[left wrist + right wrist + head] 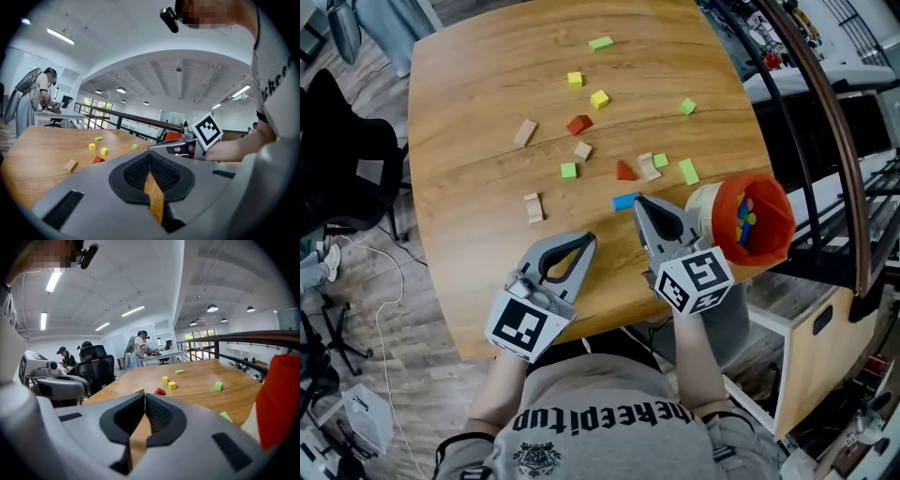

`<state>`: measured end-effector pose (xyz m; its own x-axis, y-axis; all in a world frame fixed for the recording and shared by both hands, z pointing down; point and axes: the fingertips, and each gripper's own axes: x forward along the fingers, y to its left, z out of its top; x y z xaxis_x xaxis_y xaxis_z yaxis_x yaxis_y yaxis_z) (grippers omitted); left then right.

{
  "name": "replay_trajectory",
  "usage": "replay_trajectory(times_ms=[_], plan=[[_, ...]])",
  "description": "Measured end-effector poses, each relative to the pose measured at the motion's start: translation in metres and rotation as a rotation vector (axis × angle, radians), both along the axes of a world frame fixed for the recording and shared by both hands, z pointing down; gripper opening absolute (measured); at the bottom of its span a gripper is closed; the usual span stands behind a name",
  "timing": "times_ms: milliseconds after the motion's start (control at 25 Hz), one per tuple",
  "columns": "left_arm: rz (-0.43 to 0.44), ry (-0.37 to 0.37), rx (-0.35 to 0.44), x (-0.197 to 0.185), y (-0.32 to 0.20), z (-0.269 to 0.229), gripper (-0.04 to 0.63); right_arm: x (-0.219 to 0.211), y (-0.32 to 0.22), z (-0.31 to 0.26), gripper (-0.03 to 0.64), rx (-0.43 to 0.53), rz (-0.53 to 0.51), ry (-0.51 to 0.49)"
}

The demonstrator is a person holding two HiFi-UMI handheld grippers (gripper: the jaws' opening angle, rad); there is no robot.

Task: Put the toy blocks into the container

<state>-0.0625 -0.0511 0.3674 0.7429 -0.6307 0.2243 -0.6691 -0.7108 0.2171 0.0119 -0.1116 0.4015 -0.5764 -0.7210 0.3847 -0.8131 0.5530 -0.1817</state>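
Several toy blocks lie scattered on the round wooden table (pixel 478 112): green (pixel 600 43), yellow (pixel 599 98), red (pixel 578 125) and tan (pixel 524 132) ones. A blue block (pixel 625 201) lies flat just left of my right gripper's tip. My right gripper (pixel 637 201) is shut and empty, and points up the table beside the container. The orange-rimmed container (pixel 752 220) leans at the table's right edge with coloured blocks inside. My left gripper (pixel 590 237) hovers over the near edge, its tips together, holding nothing.
A black office chair (pixel 342 150) stands left of the table. A dark curved railing (pixel 825 122) and a wooden cabinet (pixel 816 347) are on the right. In the right gripper view, the container's red wall (pixel 279 399) fills the right side.
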Motion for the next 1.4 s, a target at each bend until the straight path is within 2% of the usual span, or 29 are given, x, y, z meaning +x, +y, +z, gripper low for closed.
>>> replay_trajectory(times_ms=[400,1400], plan=[[0.014,0.009,-0.036,0.002,-0.009,0.014,0.014,0.004,-0.006,0.038,0.02,-0.075,0.015,0.034],[0.035,0.013,-0.094,0.004,-0.025,0.037,0.014,0.012,-0.014,0.112,0.228,-0.238,0.041,0.161]])
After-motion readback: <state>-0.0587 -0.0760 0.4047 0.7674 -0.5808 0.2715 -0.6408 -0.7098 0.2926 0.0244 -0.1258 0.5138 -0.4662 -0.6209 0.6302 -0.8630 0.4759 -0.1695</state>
